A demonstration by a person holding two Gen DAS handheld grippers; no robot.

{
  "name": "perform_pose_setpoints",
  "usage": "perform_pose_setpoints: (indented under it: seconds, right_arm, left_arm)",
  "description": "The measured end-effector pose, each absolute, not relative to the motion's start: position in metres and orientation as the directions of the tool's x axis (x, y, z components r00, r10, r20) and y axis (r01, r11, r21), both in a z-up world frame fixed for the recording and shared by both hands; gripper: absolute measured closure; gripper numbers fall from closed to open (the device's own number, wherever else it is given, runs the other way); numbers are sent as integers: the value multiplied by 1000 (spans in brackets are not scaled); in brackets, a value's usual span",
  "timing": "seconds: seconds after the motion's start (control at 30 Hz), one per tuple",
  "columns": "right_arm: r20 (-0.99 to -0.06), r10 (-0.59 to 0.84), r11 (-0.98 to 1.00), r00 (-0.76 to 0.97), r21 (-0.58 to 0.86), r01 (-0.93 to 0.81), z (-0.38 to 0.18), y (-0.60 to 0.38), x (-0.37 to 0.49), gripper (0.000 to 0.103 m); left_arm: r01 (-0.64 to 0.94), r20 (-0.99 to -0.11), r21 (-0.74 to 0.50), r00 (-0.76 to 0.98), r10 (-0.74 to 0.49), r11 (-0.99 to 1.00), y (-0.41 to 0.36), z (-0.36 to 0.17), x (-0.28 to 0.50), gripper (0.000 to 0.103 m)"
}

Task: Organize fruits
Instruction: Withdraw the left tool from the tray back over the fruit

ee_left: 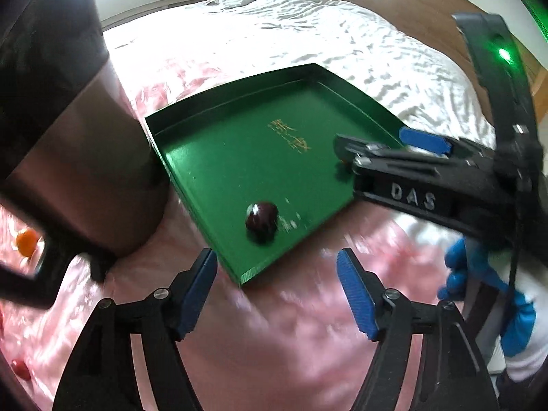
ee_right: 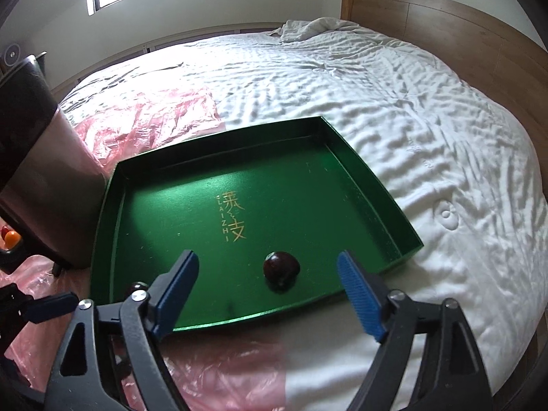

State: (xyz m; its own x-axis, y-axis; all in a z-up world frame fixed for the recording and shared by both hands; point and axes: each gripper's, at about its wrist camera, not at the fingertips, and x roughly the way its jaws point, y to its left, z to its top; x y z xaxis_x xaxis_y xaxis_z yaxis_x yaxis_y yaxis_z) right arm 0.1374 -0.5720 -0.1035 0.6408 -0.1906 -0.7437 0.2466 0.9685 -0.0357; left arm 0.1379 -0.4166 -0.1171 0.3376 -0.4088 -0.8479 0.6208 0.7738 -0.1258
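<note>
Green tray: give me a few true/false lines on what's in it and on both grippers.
1. The green tray holds one dark red fruit. True.
2. The right gripper is shut on the fruit. False: its fingers are spread, and the fruit lies free on the tray floor.
3. The tray rests on a bed. True.
4. The left gripper holds an orange fruit. False: it is open and empty; a small orange fruit lies far off to the left.
</note>
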Motion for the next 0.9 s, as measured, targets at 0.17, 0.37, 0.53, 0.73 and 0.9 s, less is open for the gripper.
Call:
perform_pose_setpoints:
  seconds: [0.17,0.37,0.53,0.73,0.9]
  right_arm:
    - [-740,-183,968,647,-20,251,-91,-558,109,0]
    - [-740,-126,980,661,11,199,-81,-522,69,0]
    - [-733,-100,990,673,-5,141,-74,-471,39,0]
    - [-702,-94,991,706,2,133,-62,-418,6,0]
    - [-676,-111,992,729,-36,117,-52,-364,-15,0]
  left_arm:
    - [627,-833,-126,354,-426,769,-383,-98,108,35]
    - [575,-823,-60,434,-366,816,-326,-78,81,35]
    - [540,-821,-48,459,-341,841,-274,-69,56,35]
    - [497,-823,-61,466,-326,865,-217,-64,31,35]
    - [449,-824,-64,480,-301,891,-167,-64,14,35]
